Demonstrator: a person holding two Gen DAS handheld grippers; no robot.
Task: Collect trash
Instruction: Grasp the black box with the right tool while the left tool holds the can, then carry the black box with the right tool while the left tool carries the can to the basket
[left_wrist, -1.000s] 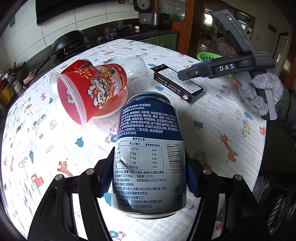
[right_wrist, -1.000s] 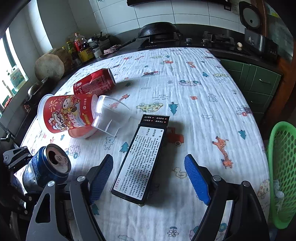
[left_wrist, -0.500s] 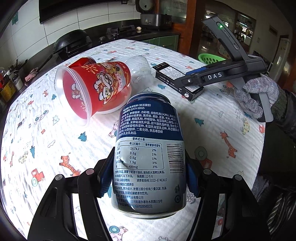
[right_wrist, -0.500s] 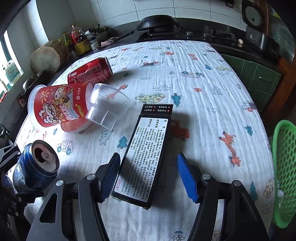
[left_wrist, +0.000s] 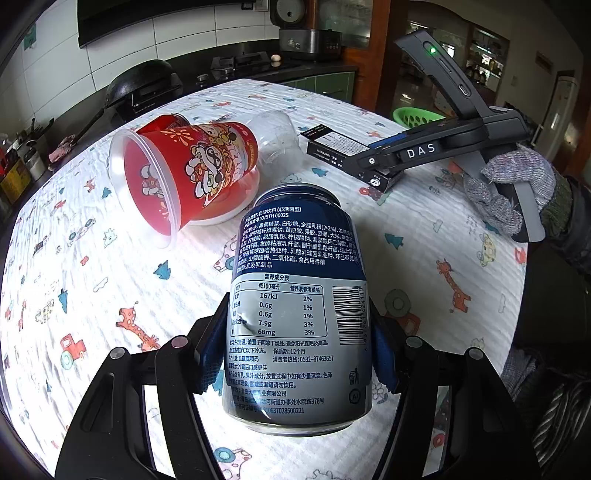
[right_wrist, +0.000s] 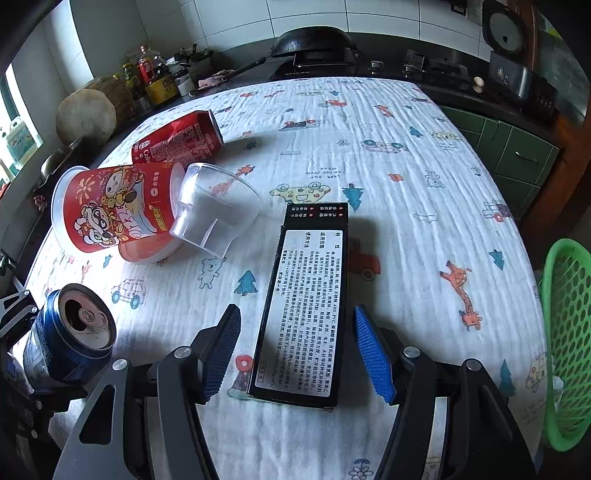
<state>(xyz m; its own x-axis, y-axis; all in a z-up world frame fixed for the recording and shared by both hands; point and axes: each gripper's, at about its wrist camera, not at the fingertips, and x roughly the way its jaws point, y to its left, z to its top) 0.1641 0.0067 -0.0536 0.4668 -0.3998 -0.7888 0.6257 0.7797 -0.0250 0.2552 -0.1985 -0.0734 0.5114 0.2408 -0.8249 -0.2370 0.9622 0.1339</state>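
Blue pads of the left gripper (left_wrist: 297, 354) press both sides of one dark blue and silver drink can (left_wrist: 295, 314), held clear of the table (right_wrist: 388, 155) with its opened top tilted away. The right gripper (right_wrist: 297, 349) hangs over one flat black rectangular box with a white printed label (right_wrist: 304, 306); its blue fingers (right_wrist: 371, 356) straddle the near end of the box with a gap showing on each side, so nothing is gripped. A hand in a grey knitted glove (left_wrist: 513, 188) carries that tool.

On the white cloth printed with cartoon animals and cars, four pieces of trash lie: the black box, one red printed plastic tub lying on its side (right_wrist: 110, 210), one clear plastic cup (right_wrist: 214, 210) tipped over and touching the tub, and one red drink can (right_wrist: 177, 138) on its side just behind them. The blue can makes five. One green perforated plastic basket (right_wrist: 565, 332) stands beside the table's right edge.
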